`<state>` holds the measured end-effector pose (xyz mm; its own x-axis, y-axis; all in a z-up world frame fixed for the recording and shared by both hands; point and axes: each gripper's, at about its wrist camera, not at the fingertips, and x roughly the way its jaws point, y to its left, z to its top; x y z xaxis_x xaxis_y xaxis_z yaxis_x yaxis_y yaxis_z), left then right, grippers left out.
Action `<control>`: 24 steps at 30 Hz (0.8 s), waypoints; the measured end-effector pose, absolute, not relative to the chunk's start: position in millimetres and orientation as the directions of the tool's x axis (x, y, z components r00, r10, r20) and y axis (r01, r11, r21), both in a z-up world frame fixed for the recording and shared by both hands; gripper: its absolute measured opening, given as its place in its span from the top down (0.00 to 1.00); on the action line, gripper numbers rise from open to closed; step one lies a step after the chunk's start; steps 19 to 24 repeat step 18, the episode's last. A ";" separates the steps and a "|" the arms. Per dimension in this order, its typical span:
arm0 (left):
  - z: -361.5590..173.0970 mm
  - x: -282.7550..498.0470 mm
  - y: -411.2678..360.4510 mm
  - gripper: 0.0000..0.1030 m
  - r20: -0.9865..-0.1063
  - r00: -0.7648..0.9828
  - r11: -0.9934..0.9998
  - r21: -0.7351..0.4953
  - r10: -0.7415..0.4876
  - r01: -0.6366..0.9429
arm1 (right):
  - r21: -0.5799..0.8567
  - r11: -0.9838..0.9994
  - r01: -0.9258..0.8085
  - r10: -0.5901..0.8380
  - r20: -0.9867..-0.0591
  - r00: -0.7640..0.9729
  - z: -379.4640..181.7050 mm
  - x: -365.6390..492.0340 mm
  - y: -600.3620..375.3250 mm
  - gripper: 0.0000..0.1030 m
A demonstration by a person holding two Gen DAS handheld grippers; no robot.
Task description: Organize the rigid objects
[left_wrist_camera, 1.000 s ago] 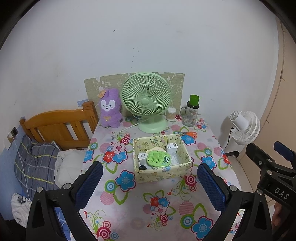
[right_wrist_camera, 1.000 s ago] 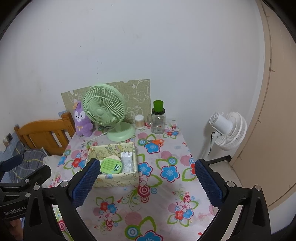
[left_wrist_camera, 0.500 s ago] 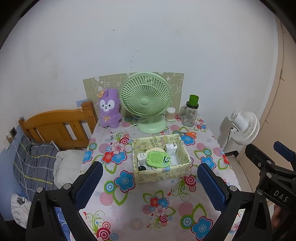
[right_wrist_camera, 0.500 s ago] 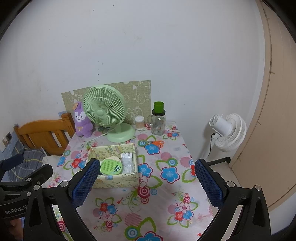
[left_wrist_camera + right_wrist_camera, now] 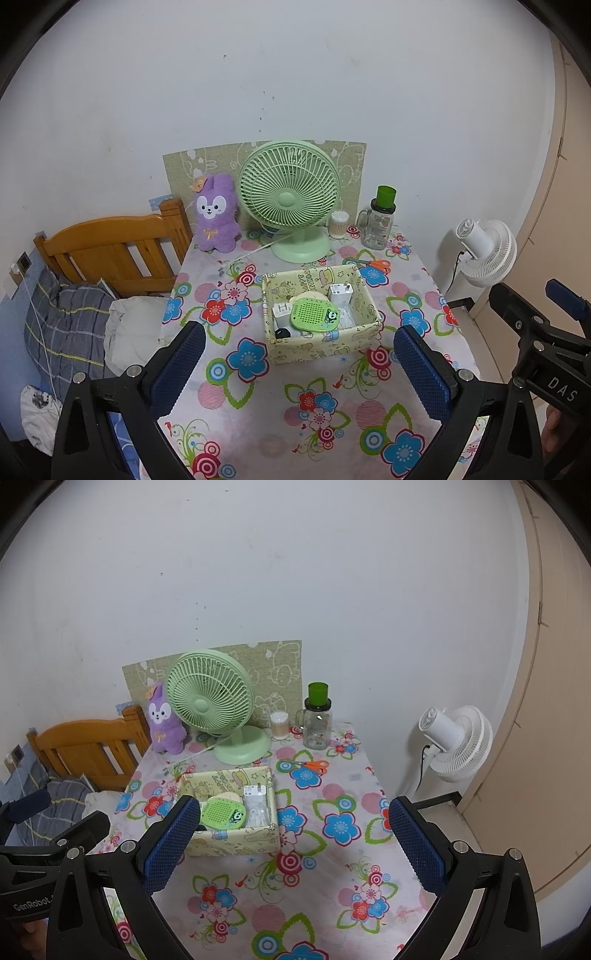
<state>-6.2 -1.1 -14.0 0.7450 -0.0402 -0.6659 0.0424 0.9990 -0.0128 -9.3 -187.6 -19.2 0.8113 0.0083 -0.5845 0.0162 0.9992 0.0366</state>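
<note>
A pale yellow patterned box (image 5: 325, 345) (image 5: 236, 840) sits mid-table on the flowered cloth. Inside lie a green perforated disc with a panda sticker (image 5: 314, 314) (image 5: 222, 814), a white charger (image 5: 340, 293) (image 5: 255, 795) and other small white items. Orange-handled scissors (image 5: 375, 264) (image 5: 310, 765) lie behind the box to the right. My left gripper (image 5: 295, 365) hangs open above the table's near part, nothing between its fingers. My right gripper (image 5: 291, 843) is open too and empty, held high to the right; its left finger (image 5: 168, 843) overlaps the box's left corner in view.
At the back stand a green desk fan (image 5: 290, 199), a purple plush rabbit (image 5: 216, 218), a cotton-swab jar (image 5: 339, 223) and a glass mug-jar with green lid (image 5: 380, 221). A wooden bed frame (image 5: 110, 251) lies left, a white floor fan (image 5: 484, 251) right.
Both views have shifted very slightly; the grippers stay open and empty, and nothing on the table has moved.
</note>
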 end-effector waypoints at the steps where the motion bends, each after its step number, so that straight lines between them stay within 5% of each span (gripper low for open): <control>1: -13.9 -6.2 -1.0 0.00 -0.666 0.744 0.999 -0.013 -0.041 0.043 | 0.036 0.999 0.017 0.007 -0.585 0.811 -19.7 -8.8 -187.3 0.00; 24: -25.4 9.9 0.6 0.00 -0.692 0.721 1.000 -0.007 -0.022 0.024 | 0.056 0.998 -0.007 0.040 -0.614 0.789 -30.7 11.6 -183.8 0.00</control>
